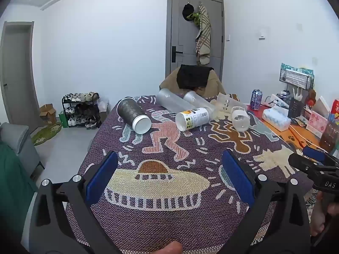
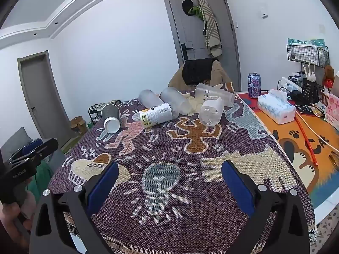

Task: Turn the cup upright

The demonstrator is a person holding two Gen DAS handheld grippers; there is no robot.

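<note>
Several cups lie on their sides at the far end of the patterned cloth. A dark grey cup with a white base (image 1: 134, 114) (image 2: 111, 116) lies at the left. A white and yellow labelled cup (image 1: 191, 118) (image 2: 155, 114) lies in the middle. Two frosted cups (image 1: 171, 101) (image 2: 173, 100) lie behind it. A clear cup (image 1: 239, 118) (image 2: 210, 111) lies at the right. My left gripper (image 1: 169, 177) is open and empty over the near cloth. My right gripper (image 2: 169, 180) is open and empty, well short of the cups.
The table (image 2: 190, 158) carries a woven cloth. An orange mat (image 2: 296, 139) at the right holds a tissue box (image 2: 276, 108), a soda can (image 2: 254, 84), wire racks and clutter. A chair (image 1: 190, 82) stands behind the table. A shoe rack (image 1: 82, 110) stands on the floor at the left.
</note>
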